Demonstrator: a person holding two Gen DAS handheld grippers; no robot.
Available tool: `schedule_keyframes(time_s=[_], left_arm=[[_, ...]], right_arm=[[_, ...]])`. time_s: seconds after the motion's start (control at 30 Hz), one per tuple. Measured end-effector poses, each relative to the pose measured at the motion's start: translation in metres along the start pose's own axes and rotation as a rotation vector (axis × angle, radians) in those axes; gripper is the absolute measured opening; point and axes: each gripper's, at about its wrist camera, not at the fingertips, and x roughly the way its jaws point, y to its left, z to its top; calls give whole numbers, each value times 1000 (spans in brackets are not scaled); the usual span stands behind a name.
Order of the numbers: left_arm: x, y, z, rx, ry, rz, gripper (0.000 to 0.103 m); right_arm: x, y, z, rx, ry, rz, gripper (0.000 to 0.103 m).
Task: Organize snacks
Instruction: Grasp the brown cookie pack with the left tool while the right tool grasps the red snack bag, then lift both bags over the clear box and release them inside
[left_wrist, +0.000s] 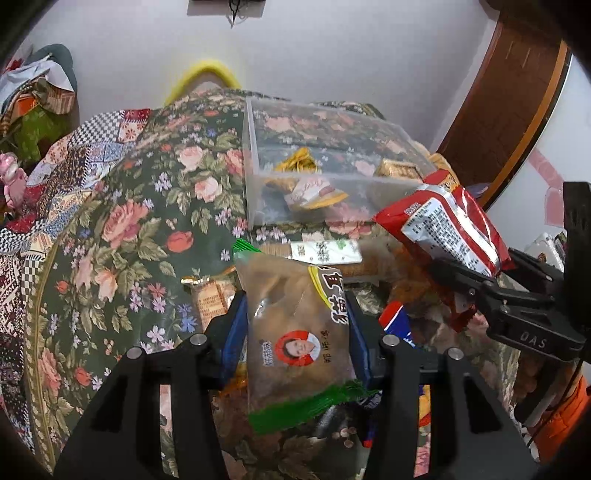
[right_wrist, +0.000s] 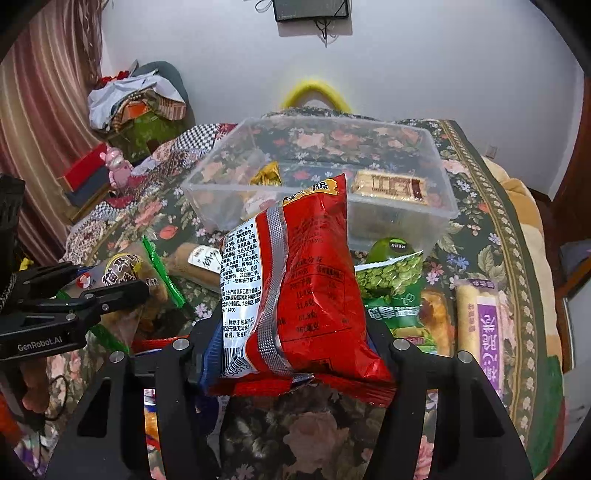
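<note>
My left gripper (left_wrist: 295, 325) is shut on a brown snack pack with green seals (left_wrist: 291, 325) and holds it above the floral table. It also shows in the right wrist view (right_wrist: 122, 275). My right gripper (right_wrist: 295, 332) is shut on a red snack bag (right_wrist: 295, 291), held upright in front of the clear plastic box (right_wrist: 439, 218). The red bag shows at the right of the left wrist view (left_wrist: 447, 229). The box (left_wrist: 251, 184) holds a few wrapped snacks, among them a gold pack (right_wrist: 266, 173) and a biscuit bar (right_wrist: 391, 186).
Loose snacks lie on the floral tablecloth (left_wrist: 122, 229) before the box: a green pea bag (right_wrist: 393, 291), a purple-labelled roll (right_wrist: 480, 325), a pastry (right_wrist: 436, 317), a brown roll (right_wrist: 197, 260). Clutter and a pink toy (right_wrist: 118, 166) sit at the far left.
</note>
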Motion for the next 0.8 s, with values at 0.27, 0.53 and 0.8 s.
schedule_keyframes(time_s=[0.27, 0.53, 0.8], left_arm=[[-25, -8, 29, 10, -101, 6, 49], [-35, -18, 65, 36, -178, 3, 49], [-14, -24, 90, 69, -184, 32, 49]], right_arm=[[-24, 2, 17, 8, -81, -6, 56], [-28, -5, 37, 20, -137, -11, 57], [-20, -10, 58, 31, -163, -12, 57]])
